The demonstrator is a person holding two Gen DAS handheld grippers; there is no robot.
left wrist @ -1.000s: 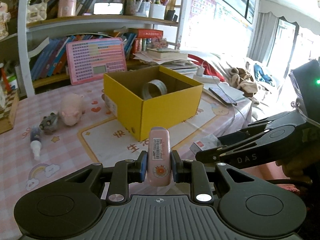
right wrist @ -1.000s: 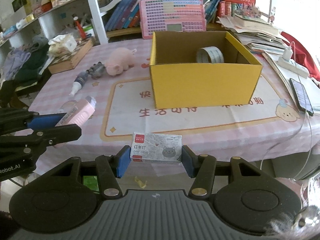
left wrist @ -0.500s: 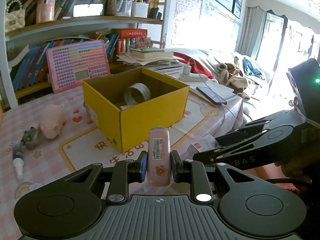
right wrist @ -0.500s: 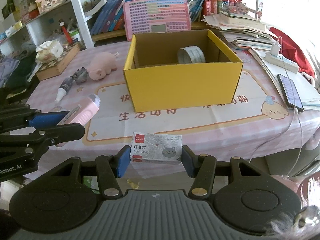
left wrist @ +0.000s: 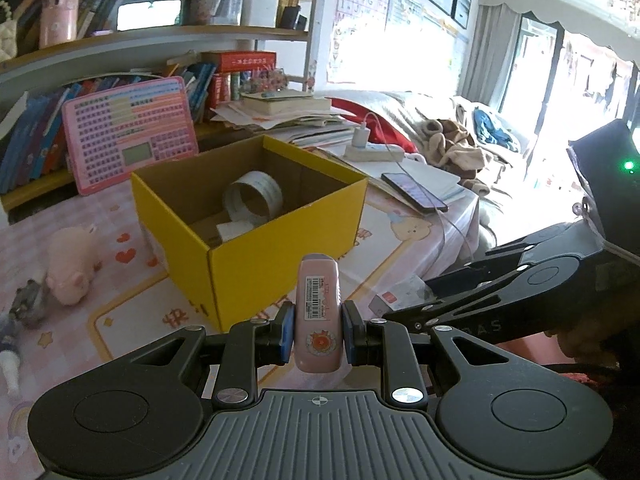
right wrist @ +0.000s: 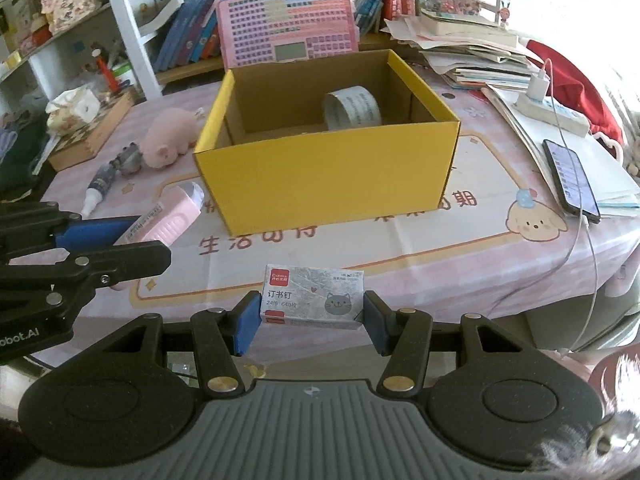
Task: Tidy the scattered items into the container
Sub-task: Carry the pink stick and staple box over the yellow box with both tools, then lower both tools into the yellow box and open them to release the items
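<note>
While the right gripper clamps a small staple box printed "订书钉" and "24/6" beside a grey cat face, the left gripper is clenched on a pink correction-tape case bearing a barcode label too small to read. Both hang near the table's front edge, the yellow box just beyond, a tape roll inside. The mat's writing is partly hidden by the box; "期" shows at right.
</note>
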